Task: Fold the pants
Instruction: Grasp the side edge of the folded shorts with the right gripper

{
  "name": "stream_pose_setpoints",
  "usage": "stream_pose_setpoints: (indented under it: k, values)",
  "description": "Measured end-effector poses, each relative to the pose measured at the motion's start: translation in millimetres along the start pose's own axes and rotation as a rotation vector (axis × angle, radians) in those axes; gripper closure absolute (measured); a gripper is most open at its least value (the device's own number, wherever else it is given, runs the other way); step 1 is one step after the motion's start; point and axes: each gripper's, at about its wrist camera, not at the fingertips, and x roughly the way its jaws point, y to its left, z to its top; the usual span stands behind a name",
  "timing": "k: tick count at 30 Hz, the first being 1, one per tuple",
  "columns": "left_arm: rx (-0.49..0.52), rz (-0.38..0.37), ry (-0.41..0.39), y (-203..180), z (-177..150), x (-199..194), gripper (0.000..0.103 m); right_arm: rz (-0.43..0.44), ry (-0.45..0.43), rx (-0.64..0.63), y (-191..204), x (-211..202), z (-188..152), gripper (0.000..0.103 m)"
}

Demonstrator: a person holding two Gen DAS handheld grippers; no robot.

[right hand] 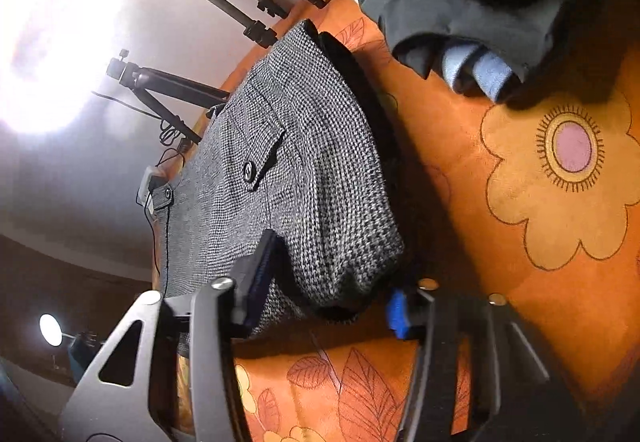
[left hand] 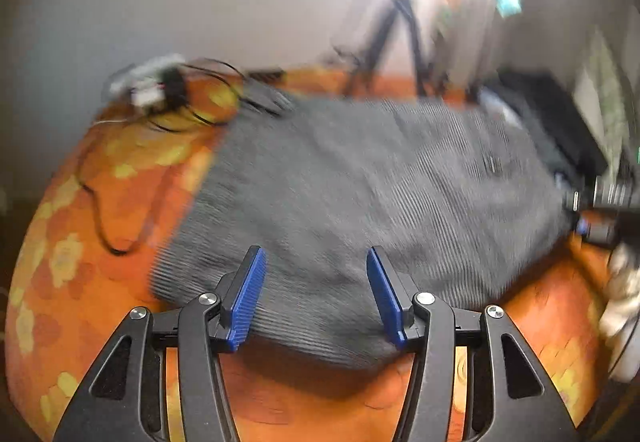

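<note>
1 pair of grey pants (left hand: 360,182) on orange flowered cover (left hand: 120,202). Left gripper (left hand: 316,294): 2 blue pads spread, hem between, untouched. Right gripper (right hand: 324,286): jaws pinching bunched corner. 2 buttons (right hand: 249,170) beyond jaws.

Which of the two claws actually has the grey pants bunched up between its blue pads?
The right claw: grey pants fill its gap, folded edge bunched between the pads. The left claw gapes above flat cloth.
</note>
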Motion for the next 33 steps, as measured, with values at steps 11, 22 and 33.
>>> stream_pose_setpoints:
  k: [11,22,33]
  values:
    - [-0.069,-0.202,0.102,19,-32,-24,0.052,0.018,-0.075,-0.103,25,-21,12,0.086]
    - [0.042,-0.247,0.173,-22,-42,8,0.081,0.031,-0.061,-0.091,24,-21,13,0.086]
    - [-0.088,-0.315,0.085,-10,1,27,0.085,0.019,-0.049,-0.071,19,-20,14,0.086]
